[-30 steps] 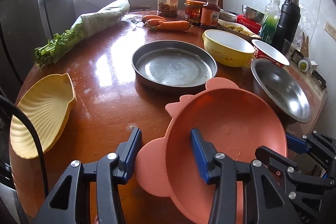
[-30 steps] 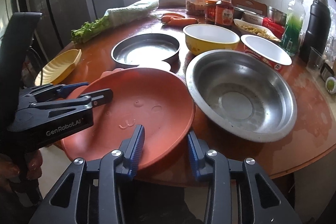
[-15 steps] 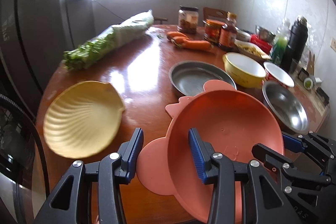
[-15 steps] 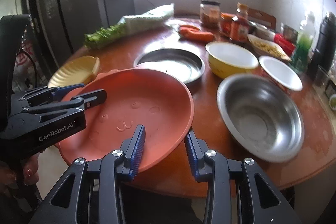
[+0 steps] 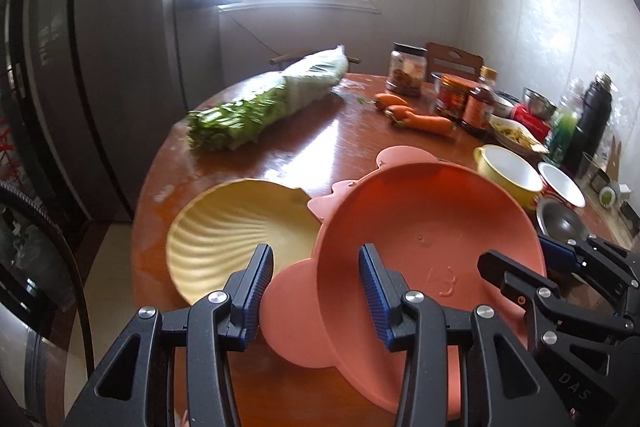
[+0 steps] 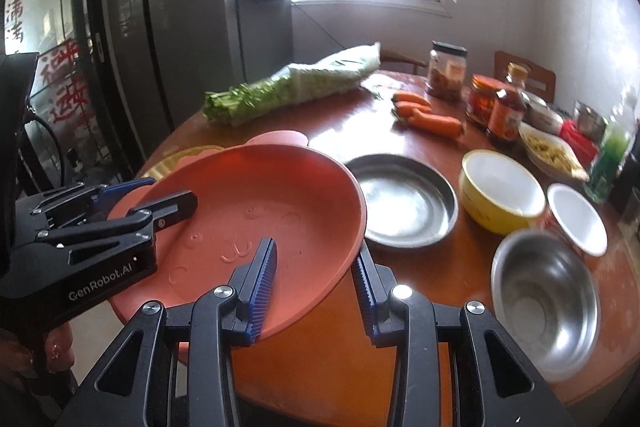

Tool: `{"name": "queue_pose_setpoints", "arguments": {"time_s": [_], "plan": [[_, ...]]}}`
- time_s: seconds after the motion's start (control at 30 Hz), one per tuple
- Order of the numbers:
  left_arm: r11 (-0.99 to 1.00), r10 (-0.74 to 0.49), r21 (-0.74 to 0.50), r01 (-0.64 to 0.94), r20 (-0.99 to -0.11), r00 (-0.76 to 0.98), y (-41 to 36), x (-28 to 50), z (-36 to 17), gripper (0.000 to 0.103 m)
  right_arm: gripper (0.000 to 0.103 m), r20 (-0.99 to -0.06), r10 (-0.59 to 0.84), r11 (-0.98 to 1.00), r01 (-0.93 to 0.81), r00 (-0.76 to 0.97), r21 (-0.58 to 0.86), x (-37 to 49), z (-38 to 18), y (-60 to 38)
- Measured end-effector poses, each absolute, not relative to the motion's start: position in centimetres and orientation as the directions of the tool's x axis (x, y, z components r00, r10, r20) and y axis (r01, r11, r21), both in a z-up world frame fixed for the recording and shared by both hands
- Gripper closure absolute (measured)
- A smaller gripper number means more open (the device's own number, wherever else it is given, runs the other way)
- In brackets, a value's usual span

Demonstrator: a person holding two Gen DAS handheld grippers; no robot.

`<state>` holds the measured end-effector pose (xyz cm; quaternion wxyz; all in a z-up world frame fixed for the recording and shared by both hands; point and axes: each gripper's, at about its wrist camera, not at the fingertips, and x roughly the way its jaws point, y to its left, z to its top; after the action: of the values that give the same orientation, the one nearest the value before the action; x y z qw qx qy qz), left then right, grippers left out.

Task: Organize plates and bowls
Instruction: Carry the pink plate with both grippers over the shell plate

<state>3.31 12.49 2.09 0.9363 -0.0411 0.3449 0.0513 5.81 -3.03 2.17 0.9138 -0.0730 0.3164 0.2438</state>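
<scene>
Both grippers hold a salmon-pink bear-shaped plate (image 5: 424,251) above the table's near left edge; it also shows in the right wrist view (image 6: 256,211). My left gripper (image 5: 316,283) is shut on its ear-side rim. My right gripper (image 6: 316,267) is shut on its opposite rim and shows at the right of the left wrist view (image 5: 516,267). The left gripper shows at the left of the right wrist view (image 6: 152,203). A yellow shell-shaped plate (image 5: 232,231) lies on the table, partly under the pink plate.
On the round wooden table (image 6: 360,131) lie a flat steel pan (image 6: 404,203), a yellow bowl (image 6: 500,195), a white bowl (image 6: 576,219), a steel bowl (image 6: 548,299), bagged greens (image 6: 296,83), carrots (image 6: 428,117), jars and bottles (image 6: 500,111). A fridge (image 5: 80,67) stands left.
Both grippers have carried the pink plate up and to the left, away from the steel pan and toward the yellow shell plate, which it now partly overlaps.
</scene>
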Motion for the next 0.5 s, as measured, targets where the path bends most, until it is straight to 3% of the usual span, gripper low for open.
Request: {"name": "queue_pose_setpoints", "arguments": {"time_s": [0.5], "plan": [[0.975, 0.134, -0.05, -0.218, -0.652, 0.746, 18.4, 4.8, 1.7, 0.058, 0.064, -0.607, 0.458, 0.821, -0.57, 0.65, 0.01, 9.0, 2.6, 3.5]]}}
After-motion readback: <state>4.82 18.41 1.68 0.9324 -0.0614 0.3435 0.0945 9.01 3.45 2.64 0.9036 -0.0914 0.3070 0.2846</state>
